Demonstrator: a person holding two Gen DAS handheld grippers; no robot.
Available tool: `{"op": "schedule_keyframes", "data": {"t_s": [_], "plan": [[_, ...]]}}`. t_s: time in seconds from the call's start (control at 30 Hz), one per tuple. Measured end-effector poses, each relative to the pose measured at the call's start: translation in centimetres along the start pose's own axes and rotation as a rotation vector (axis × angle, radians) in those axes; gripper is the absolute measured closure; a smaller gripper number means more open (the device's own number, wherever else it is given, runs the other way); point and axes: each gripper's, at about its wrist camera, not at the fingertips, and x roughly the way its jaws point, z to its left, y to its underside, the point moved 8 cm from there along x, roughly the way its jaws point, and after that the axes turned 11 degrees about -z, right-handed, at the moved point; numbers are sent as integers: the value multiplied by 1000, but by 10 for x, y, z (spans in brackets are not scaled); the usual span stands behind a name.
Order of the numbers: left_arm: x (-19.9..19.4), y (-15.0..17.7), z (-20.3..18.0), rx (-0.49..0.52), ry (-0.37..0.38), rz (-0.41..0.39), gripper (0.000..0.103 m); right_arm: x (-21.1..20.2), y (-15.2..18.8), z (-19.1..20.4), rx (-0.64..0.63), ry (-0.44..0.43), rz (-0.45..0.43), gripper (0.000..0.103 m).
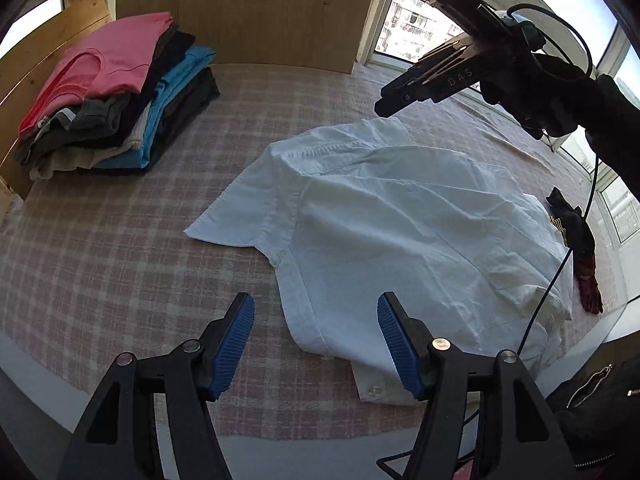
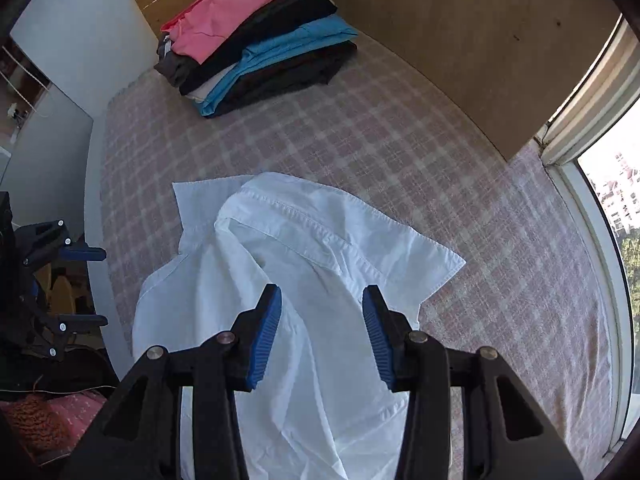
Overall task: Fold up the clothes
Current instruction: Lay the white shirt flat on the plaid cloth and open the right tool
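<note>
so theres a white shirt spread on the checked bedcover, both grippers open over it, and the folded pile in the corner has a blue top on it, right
Not quite: the top of the folded pile is pink, not blue; the blue garment sits lower in the stack, as the right wrist view shows. The rest holds: the white shirt lies on the checked bedcover, with the left gripper and right gripper open.
</note>
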Motion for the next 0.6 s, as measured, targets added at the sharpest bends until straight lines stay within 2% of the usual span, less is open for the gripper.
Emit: {"op": "schedule_keyframes", "data": {"t_s": [0.13, 0.27, 0.4, 0.53, 0.6], "plan": [[-6, 17, 22, -111, -79, 16, 41, 54, -21, 18, -194, -94, 66, 61], [-3, 27, 37, -170, -133, 52, 41, 98, -31, 18, -340, -152, 132, 61], [8, 25, 43, -170, -152, 82, 41, 118, -36, 8, -409, -176, 168, 61], [19, 13, 42, -157, -143, 92, 41, 130, -26, 12, -486, -206, 228, 59], [24, 8, 40, -145, -137, 94, 41, 129, -23, 17, -534, -211, 222, 48]]}}
